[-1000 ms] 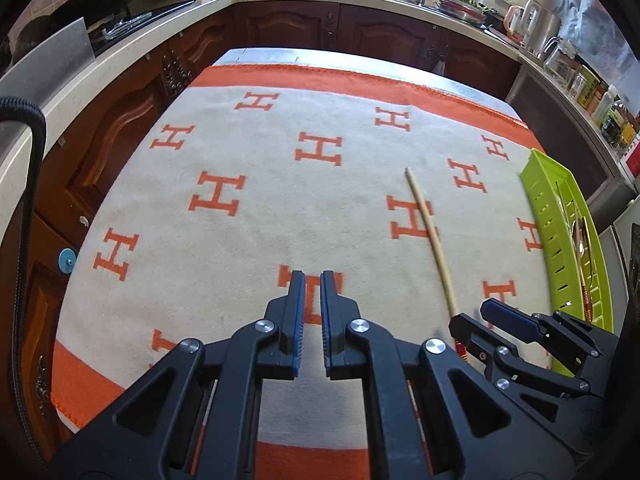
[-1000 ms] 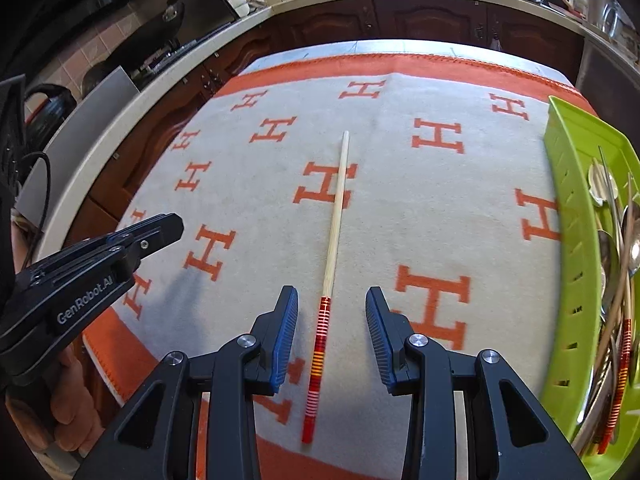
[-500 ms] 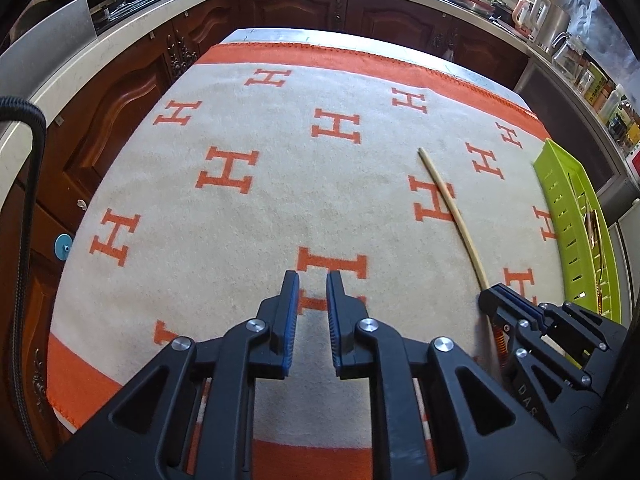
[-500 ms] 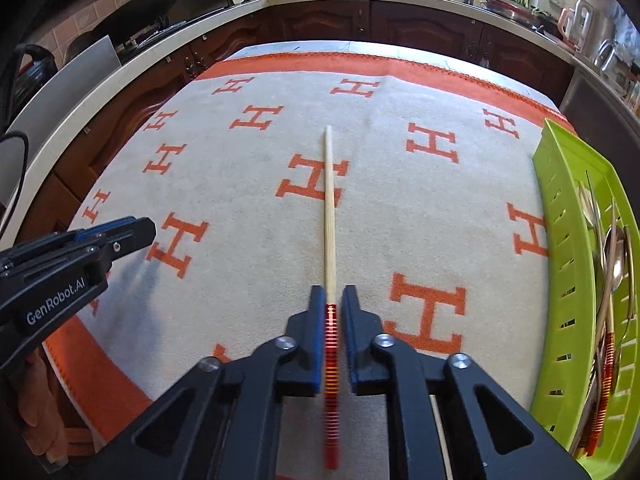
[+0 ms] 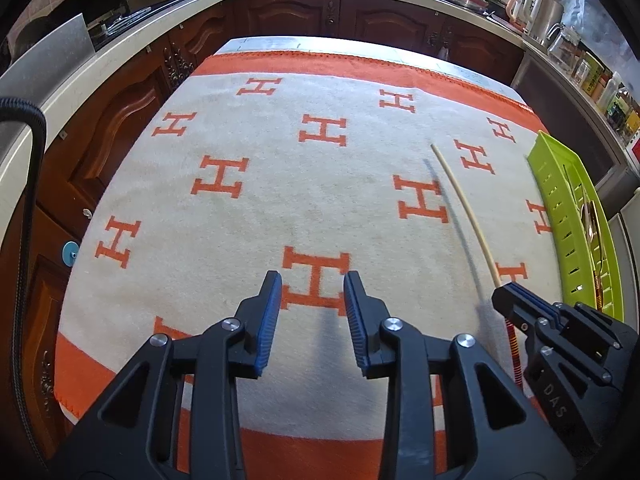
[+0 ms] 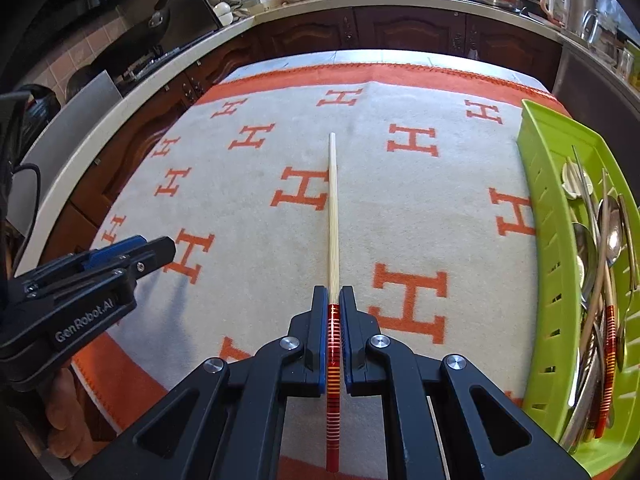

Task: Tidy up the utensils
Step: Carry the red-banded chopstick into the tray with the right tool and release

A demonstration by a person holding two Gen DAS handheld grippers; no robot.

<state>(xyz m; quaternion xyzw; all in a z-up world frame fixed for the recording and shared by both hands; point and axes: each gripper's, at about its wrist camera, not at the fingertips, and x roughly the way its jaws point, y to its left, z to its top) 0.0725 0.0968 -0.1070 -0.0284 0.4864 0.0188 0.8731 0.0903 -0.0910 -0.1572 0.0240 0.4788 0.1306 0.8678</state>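
A wooden chopstick (image 6: 333, 216) with a red striped handle points away from me. My right gripper (image 6: 333, 300) is shut on its handle and holds it above the cloth; its shadow lies beside it in the left wrist view (image 5: 468, 208). My left gripper (image 5: 312, 284) is open and empty over the cloth, left of the right gripper (image 5: 516, 300). A green tray (image 6: 536, 208) at the right holds spoons (image 6: 612, 232) and another chopstick (image 6: 609, 344).
The table is covered by a cream cloth (image 5: 280, 200) with orange H marks and an orange border. Dark wood cabinets (image 5: 380, 24) and a counter with kitchenware surround it. The left gripper shows in the right wrist view (image 6: 132, 250).
My right gripper closed on the chopstick's handle and lifted it off the cloth. My left gripper opened.
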